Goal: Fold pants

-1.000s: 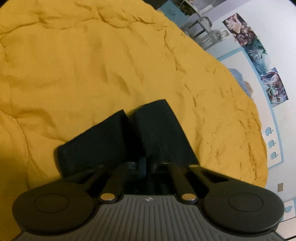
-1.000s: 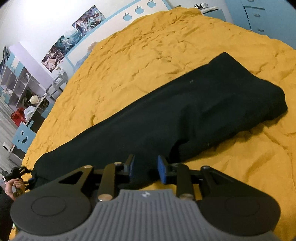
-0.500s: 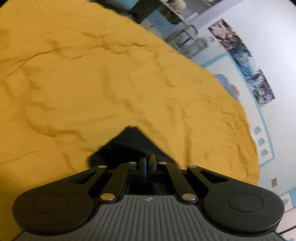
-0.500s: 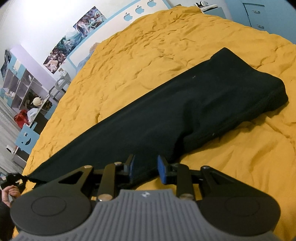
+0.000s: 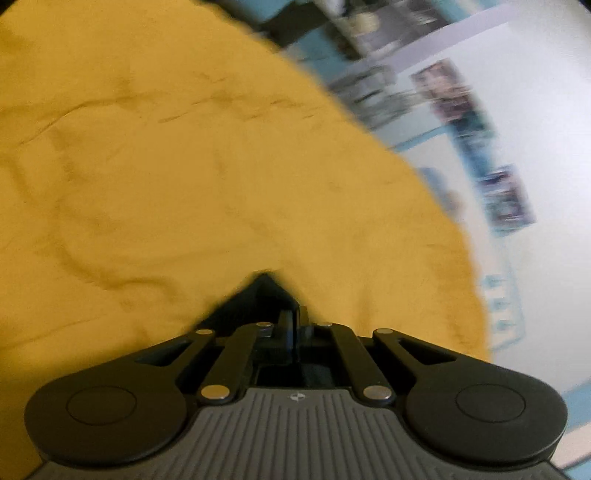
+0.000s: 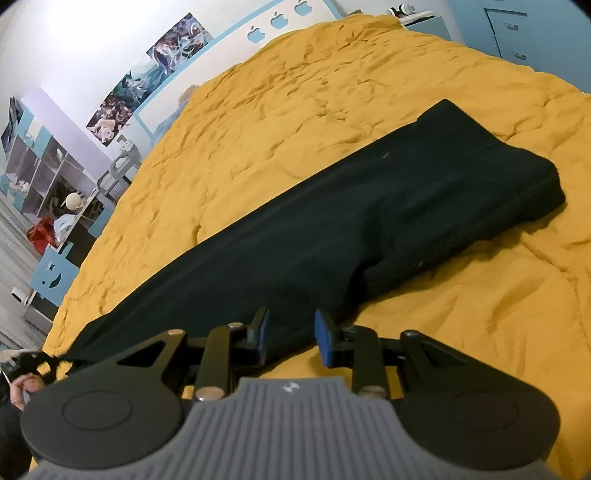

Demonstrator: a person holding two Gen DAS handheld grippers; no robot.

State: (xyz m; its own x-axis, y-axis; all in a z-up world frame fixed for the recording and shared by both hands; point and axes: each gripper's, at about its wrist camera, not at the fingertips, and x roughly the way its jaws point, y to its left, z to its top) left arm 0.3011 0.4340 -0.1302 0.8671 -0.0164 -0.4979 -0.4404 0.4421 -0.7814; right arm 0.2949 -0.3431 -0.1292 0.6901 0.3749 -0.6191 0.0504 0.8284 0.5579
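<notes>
Black pants [image 6: 351, 221] lie stretched across the yellow quilt [image 6: 332, 92], waist at the right and leg ends at the far left. My left gripper [image 5: 293, 319] is shut on a leg end, and only a small tip of black cloth [image 5: 258, 295] shows ahead of it. The right wrist view shows that gripper [image 6: 31, 360] at the lower left edge, with a hand [image 6: 20, 387] behind it. My right gripper [image 6: 293, 334] stands partly open over the pants' near edge. Cloth lies between its blue pads [image 6: 325, 341], which do not press on it.
The quilt covers the whole bed. Past its left edge are open shelves [image 6: 48, 173], a grey chair [image 6: 118, 166] and a blue cut-out board [image 6: 51, 277]. Posters [image 6: 147, 74] hang above a headboard with apple cut-outs. Blue drawers [image 6: 517, 33] stand at the far right.
My left gripper has drawn the leg end outward and slightly up, so the pants now lie straight and taut. Less black cloth shows ahead of it. The right gripper has kept still.
</notes>
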